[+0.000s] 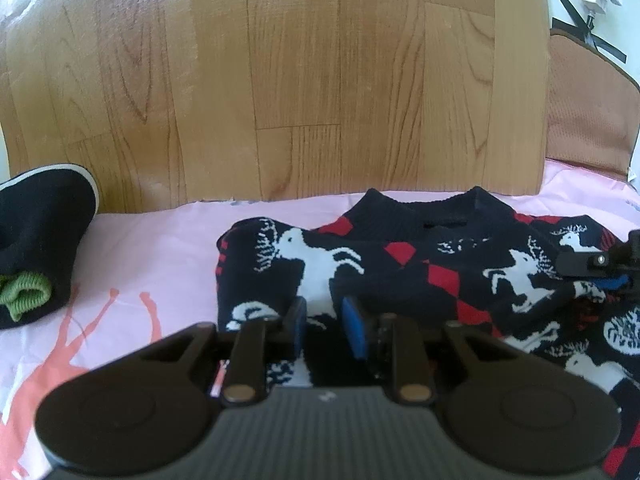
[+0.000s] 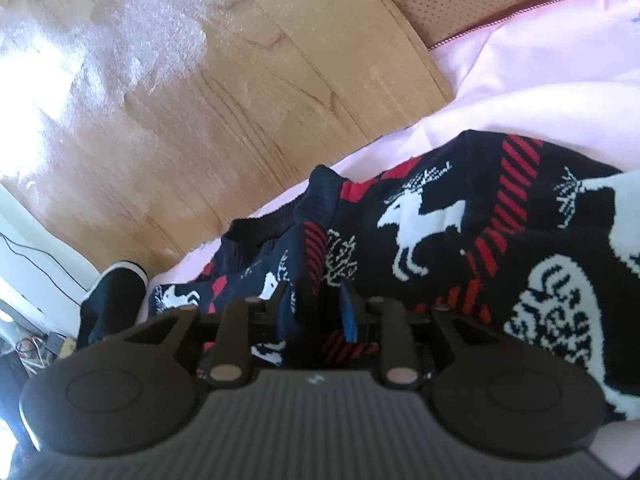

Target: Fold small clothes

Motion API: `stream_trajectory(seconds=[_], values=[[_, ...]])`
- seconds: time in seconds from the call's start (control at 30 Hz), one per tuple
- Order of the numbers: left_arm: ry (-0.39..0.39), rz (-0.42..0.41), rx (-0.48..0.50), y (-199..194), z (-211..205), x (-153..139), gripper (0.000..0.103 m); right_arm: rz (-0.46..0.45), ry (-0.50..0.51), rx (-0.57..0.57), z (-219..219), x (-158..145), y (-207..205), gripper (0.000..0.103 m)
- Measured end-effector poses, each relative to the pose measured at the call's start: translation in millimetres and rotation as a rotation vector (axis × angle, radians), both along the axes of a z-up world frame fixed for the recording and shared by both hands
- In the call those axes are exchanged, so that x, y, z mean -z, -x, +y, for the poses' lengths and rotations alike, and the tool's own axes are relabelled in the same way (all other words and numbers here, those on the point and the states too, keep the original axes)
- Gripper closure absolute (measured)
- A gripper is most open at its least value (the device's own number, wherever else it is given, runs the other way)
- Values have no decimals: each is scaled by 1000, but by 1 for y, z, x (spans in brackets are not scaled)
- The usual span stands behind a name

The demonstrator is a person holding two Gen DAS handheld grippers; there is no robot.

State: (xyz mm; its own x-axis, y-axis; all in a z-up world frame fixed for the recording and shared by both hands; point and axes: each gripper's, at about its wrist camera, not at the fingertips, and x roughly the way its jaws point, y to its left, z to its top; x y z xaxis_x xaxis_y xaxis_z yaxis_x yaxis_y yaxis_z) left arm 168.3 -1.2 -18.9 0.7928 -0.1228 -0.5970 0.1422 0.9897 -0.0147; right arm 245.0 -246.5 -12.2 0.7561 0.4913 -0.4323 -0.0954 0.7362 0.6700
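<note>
A small black knit sweater (image 1: 420, 276) with white reindeer and red diamonds lies on a pink sheet (image 1: 152, 256), collar toward the wooden board. My left gripper (image 1: 324, 326) is shut on a fold of the sweater's near left part, cloth bunched between the blue pads. My right gripper (image 2: 314, 308) is shut on the sweater (image 2: 460, 232) near its collar, fabric pinched between the fingers. The right gripper also shows at the right edge of the left wrist view (image 1: 604, 266), over the sweater's right side.
A folded black garment (image 1: 40, 240) with a white rim and a green cuff lies at the left on the sheet; it also shows in the right wrist view (image 2: 112, 304). A wooden board (image 1: 300, 80) stands behind. A brown cushion (image 1: 588, 112) is at the right.
</note>
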Motion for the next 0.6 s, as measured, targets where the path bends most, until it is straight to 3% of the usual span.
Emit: stream_trajectory(seconds=[0.2,0.3,0.4,0.6], values=[[13,4,-4,-1,1,0,79,24,-88,43,-23,-1,7,71],[21,4,-3,0,2,0,79,-72,-109,74,-63,-19,56,70],[46,5,1,0,6,0,79,-108,-91,164,-114,-25,122,64],[74,6,5,1,10,-1,79,-40,-121,465,-203,1,222,61]])
